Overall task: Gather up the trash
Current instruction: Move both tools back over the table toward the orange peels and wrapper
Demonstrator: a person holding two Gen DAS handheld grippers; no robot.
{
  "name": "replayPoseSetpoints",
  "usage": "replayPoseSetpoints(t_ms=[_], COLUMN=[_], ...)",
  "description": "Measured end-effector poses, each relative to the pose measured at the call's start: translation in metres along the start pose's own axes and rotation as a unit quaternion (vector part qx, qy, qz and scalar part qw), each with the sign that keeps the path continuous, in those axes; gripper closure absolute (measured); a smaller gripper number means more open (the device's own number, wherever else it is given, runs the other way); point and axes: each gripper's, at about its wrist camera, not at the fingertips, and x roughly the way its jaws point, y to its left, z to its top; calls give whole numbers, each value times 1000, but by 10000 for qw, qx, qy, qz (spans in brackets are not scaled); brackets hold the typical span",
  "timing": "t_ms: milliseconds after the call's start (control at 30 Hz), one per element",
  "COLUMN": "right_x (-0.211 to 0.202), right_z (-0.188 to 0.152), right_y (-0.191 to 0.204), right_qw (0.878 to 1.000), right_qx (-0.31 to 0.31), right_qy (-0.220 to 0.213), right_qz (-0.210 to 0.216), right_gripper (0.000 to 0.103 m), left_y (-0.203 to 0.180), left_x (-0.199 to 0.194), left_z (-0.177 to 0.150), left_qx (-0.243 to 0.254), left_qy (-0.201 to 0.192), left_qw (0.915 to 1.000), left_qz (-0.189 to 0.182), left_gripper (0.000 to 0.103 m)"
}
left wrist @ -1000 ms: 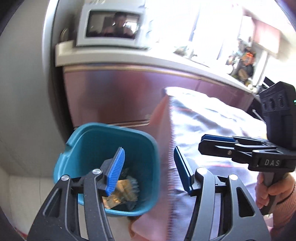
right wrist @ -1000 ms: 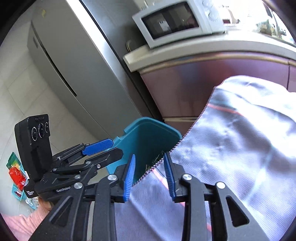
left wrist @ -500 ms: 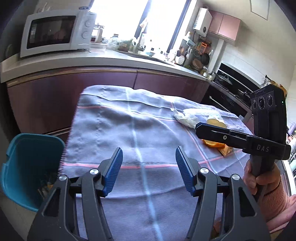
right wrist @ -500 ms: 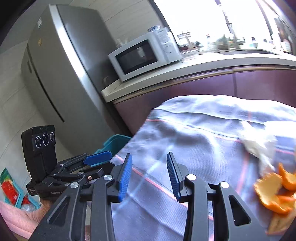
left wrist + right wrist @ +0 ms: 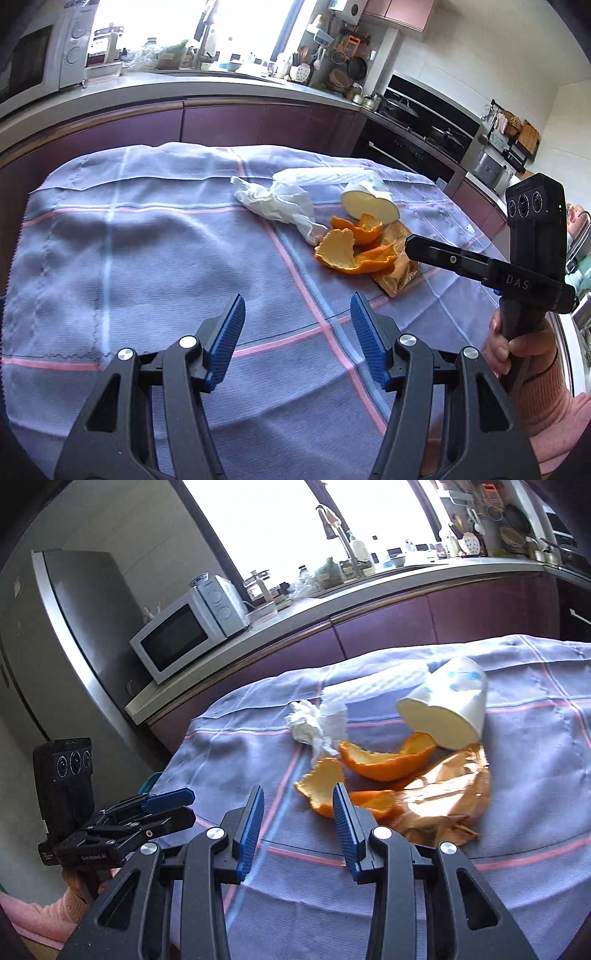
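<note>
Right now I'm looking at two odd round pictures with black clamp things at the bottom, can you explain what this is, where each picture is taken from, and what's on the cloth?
No robot here: a person holds a hand-held gripper in each hand, each with a wide-angle camera looking out along its two blue-padded jaws. One picture comes from the left gripper, the other from the right gripper. Each also catches the other gripper off to the side, gripped by a hand.

Both sets of jaws stand apart with nothing between them, so nothing is held.

On the checked tablecloth lies a small pile of rubbish: a crumpled tissue, orange peel, a tipped-over paper cup and a brown wrapper. Behind is a kitchen counter with a microwave.
</note>
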Motion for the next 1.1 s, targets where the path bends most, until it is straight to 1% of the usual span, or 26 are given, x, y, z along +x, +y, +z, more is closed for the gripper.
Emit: replayPoseSetpoints(t_ms=[233,333,533,667,800,1000,1100], right_x=[-14,-17,-14,-8,-3,4,7], right_z=[1,2,5,6,5,8,7], right_y=[-33,-49,-78,-88,-94,-93,-91], right_qw=[9990,9980,9959,9955,9953,9957,9960], right_qx=[241,399,659,782,877,894,868], right_qy=[-182,-246,-240,-146,-63,21,102], right_qz=[-318,-416,-573,-521,-403,-226,-182], right_gripper=[66,63,62,62,60,60,60], left_y=[-18,-24,-33,-38,-38,-36,-36], left_x=[33,45,73,88,100,107,113], left_z=[14,19,28,32,34,38,42], left_qx=[27,-1,3,12,-83,-262,-325], left_qy=[233,318,574,702,839,874,914], left_qw=[9996,9992,9979,9971,9959,9950,9947], left_qz=[-160,-254,-291,-299,-321,-405,-347], left_gripper=[45,45,45,45,45,45,49])
